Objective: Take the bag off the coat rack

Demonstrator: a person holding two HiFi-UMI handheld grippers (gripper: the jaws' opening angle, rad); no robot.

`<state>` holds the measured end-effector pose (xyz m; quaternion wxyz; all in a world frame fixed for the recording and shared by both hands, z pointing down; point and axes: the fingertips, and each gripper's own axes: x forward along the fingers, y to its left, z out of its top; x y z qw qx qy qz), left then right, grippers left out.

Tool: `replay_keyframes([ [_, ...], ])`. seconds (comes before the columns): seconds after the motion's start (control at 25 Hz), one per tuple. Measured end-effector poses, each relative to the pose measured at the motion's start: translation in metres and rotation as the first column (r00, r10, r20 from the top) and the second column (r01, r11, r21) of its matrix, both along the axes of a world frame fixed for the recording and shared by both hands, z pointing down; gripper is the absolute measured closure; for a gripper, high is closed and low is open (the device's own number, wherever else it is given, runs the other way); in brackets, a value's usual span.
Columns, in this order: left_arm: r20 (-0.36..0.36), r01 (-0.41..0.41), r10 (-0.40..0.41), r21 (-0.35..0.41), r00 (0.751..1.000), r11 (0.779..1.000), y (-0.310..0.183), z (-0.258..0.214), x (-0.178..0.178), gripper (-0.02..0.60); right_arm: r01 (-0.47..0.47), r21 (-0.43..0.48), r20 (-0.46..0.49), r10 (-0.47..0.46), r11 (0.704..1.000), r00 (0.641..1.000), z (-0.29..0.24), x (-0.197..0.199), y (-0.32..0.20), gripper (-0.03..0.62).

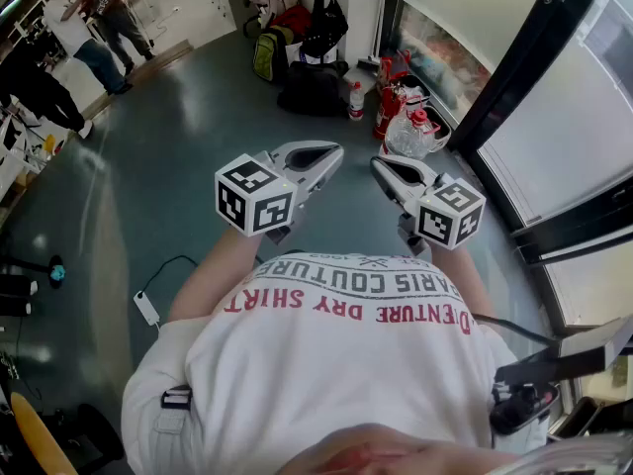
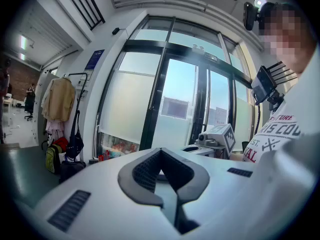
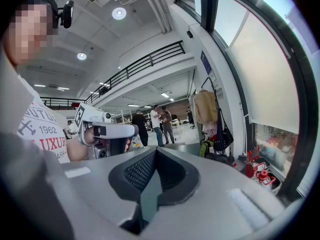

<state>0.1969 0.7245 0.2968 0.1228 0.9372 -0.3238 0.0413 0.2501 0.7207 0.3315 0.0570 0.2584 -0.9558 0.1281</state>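
A black bag [image 1: 324, 23] hangs by its long straps on the coat rack at the far end of the floor, well ahead of both grippers. From the left gripper view, the rack [image 2: 76, 81] stands at the left with a beige coat [image 2: 58, 99] and the black bag [image 2: 75, 144] below it. The same bag [image 3: 222, 136] hangs under the coat [image 3: 205, 106] in the right gripper view. My left gripper [image 1: 331, 152] and right gripper [image 1: 381, 166] are held side by side at chest height, both shut with nothing between the jaws.
Beneath the rack lie a second black bag [image 1: 312, 89] and a green backpack [image 1: 265, 55]. Red extinguishers [image 1: 394, 102] and a clear sack of bottles [image 1: 410, 135] stand by the glass wall on the right. People [image 1: 99, 18] stand far left. A white power strip [image 1: 146, 308] lies on the floor.
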Motion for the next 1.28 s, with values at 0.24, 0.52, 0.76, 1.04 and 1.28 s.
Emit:
replay_keyframes([
  [0.24,0.011,-0.011,0.011,-0.006,1.000,1.000,0.007,-0.005,0.006,0.580,-0.002,0.003,-0.004,0.002,1.000,1.000,-0.007,0.002,0.006,0.592],
  [0.52,0.017,-0.017,0.017,-0.004,1.000,1.000,0.015,-0.013,0.006,0.580,0.000,0.011,-0.003,0.000,1.000,1.000,-0.016,-0.001,0.012,0.592],
  [0.76,0.006,-0.009,0.009,-0.013,1.000,1.000,0.011,-0.005,0.010,0.580,0.014,-0.041,0.063,-0.012,0.999,0.998,-0.007,0.003,0.010,0.592],
  [1.04,0.011,-0.025,0.026,-0.046,1.000,0.999,-0.024,0.006,0.025,0.580,-0.005,-0.082,0.091,0.013,0.997,0.996,0.006,0.018,-0.027,0.592],
  [1.28,0.006,-0.031,0.032,-0.083,0.999,0.996,-0.034,0.004,0.031,0.580,-0.036,-0.122,0.105,0.049,0.992,0.993,0.006,0.027,-0.035,0.592],
])
